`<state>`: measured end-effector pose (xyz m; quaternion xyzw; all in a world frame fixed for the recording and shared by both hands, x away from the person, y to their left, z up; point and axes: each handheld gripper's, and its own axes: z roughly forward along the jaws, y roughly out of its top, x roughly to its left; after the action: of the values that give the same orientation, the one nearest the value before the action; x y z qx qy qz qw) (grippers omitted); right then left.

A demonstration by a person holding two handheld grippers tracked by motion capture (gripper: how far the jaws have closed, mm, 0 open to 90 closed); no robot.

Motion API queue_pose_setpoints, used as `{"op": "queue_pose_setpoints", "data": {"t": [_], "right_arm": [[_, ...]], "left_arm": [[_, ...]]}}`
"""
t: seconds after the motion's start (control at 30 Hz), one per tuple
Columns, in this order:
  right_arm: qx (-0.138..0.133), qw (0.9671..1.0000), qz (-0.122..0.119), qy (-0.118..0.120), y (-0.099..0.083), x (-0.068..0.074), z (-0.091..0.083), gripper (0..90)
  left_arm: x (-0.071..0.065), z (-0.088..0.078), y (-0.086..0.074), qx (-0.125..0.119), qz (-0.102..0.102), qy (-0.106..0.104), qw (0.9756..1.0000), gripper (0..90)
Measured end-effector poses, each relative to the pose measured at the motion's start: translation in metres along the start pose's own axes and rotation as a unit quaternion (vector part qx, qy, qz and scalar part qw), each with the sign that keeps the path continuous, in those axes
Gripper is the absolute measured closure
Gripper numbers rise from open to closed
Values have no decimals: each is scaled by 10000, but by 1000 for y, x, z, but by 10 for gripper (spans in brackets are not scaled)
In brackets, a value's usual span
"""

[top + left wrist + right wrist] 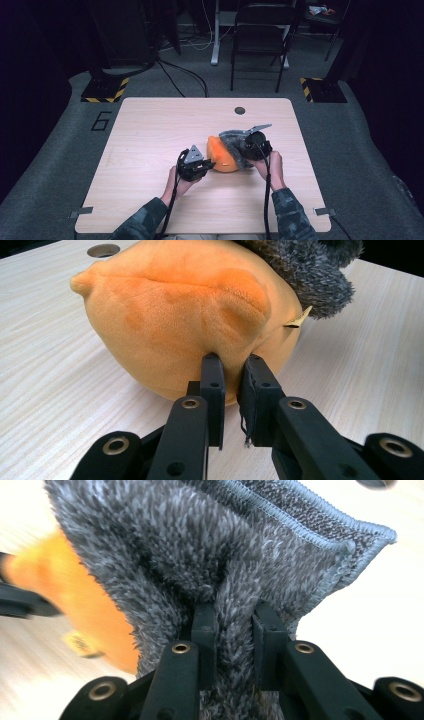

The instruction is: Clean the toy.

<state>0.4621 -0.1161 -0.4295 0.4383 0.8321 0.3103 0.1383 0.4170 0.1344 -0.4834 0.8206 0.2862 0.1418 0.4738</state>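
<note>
An orange plush toy (222,160) lies on the wooden table (150,130), a little right of its middle. A fuzzy grey cloth (231,137) with a stitched hem is draped over the toy's right side. My left gripper (207,163) sits at the toy's left, and in the left gripper view the gripper (233,360) is shut on a pinch of the orange plush (175,305). My right gripper (246,150) is at the toy's right. Seen in its own view, the right gripper (235,611) is shut on a fold of the grey cloth (200,545), with the orange plush (75,595) blurred at the left.
A round cable hole (240,110) sits near the table's far edge. Beyond the table stand a black folding chair (260,35), a desk leg (215,50) and two yellow-and-black striped bases (105,90). Cables run across the grey floor.
</note>
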Motion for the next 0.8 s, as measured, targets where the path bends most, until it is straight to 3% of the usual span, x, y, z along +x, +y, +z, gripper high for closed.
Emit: {"op": "queue_pose_setpoints", "data": {"t": [0.1,0.23,0.4,0.57,0.6,0.7,0.8], "right_arm": [[121,9998,120,-117,-6,-9,6,760],[242,9990,366,-105,-13,-21,11,760],[434,9981,401,-190,-17,-27,15,761],[163,9989,375,-213,-9,-25,0,762],[64,9992,376,-122,-6,-24,-6,762],[-321,9991,277,-9,5,-9,-21,762],[-507,9986,-41,124,14,13,-30,763]], "left_arm": [[0,0,0,19,-8,-32,10000,808],[0,0,0,26,9,-28,10000,807],[-1,0,0,24,19,-32,10000,807],[0,0,0,23,21,-37,10000,806],[-1,1,0,-8,25,-12,10000,806],[-2,1,0,3,70,-31,10000,806],[-4,0,1,8,134,-28,9999,806]]}}
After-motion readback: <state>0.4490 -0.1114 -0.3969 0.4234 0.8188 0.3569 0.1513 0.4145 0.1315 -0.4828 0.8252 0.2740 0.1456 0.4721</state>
